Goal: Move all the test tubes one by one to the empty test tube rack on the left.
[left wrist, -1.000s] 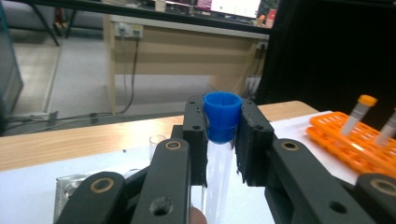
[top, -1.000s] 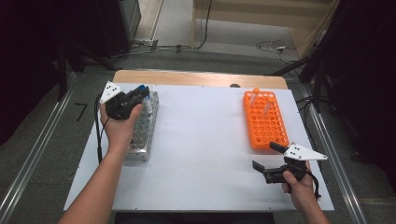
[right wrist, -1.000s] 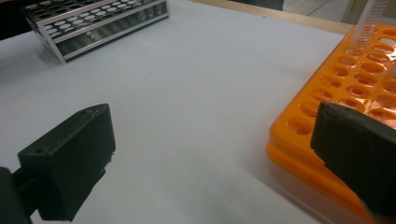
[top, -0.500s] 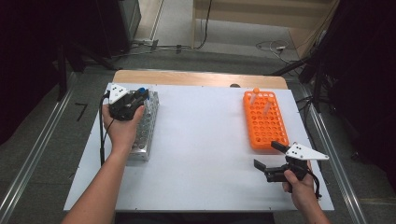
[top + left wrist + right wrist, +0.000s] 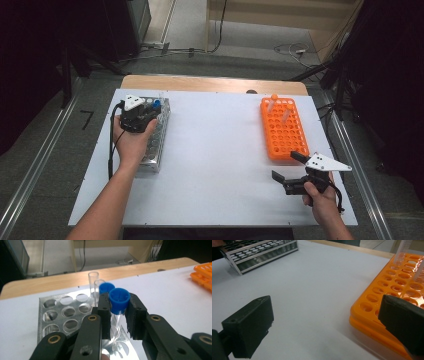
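A clear tube with a blue cap (image 5: 119,298) stands in the far end of a metal rack (image 5: 156,150) at the table's left. My left gripper (image 5: 119,313) is above the rack (image 5: 62,315), and its pads (image 5: 104,312) press the tube just under the cap on both sides. A second blue-capped tube (image 5: 105,287) and two open clear tubes (image 5: 93,280) stand right behind it. In the high view the left gripper (image 5: 150,109) sits over the rack's far end. My right gripper (image 5: 283,165) rests open near the front right, with nothing between its jaws (image 5: 324,315).
An orange rack (image 5: 284,135) lies at the right, its near end just beyond the right gripper, with two tubes (image 5: 272,102) at its far end. A bare wooden strip (image 5: 210,84) runs along the table's far edge. A white sheet (image 5: 215,150) covers the middle.
The left hand and gripper have shifted a little toward the rack's far end. The right gripper has stayed where it was, open.
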Available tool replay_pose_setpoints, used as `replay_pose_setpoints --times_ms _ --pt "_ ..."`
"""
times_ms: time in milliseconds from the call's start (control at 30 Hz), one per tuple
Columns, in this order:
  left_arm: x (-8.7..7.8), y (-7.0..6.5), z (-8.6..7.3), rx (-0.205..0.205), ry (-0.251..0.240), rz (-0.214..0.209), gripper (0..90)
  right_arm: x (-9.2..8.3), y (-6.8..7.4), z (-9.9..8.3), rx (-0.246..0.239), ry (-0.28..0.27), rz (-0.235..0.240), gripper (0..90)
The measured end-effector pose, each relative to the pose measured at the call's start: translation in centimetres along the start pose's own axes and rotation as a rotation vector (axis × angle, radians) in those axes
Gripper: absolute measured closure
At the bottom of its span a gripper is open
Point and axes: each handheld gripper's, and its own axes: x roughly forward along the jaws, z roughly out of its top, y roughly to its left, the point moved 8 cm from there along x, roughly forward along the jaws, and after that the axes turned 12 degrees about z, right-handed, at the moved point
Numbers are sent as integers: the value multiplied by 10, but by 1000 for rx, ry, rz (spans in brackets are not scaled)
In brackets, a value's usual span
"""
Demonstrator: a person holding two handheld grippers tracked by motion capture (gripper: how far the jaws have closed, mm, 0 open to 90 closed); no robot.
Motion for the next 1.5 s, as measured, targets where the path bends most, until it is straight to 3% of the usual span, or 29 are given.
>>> replay_pose_setpoints --times_ms 233,400,600,833,967,1067,1200,1500 --pt "1 1 -4 -37 53 -34 708 -3 -6 1 12 -15 -22 16" --pt "-7 0 -1 -71 34 -67 482 -2 -9 4 20 -21 -29 17" --pt "-28 -8 1 -98 -9 -145 183 -2 -15 12 26 -43 -47 18" --pt "-59 -22 -3 -69 -58 -235 12 -1 -30 20 68 -56 -79 24" --pt "-74 -30 -10 -68 -69 -285 0 2 -41 25 82 -49 -107 28" --pt "-84 -35 -16 -65 -75 -311 0 3 -53 29 91 -64 -156 35" --pt "-97 -43 -21 -60 -96 -346 0 8 -67 30 117 -65 -177 53" --pt "-114 -57 -34 -36 -110 -375 0 19 -97 34 163 -46 -207 162"
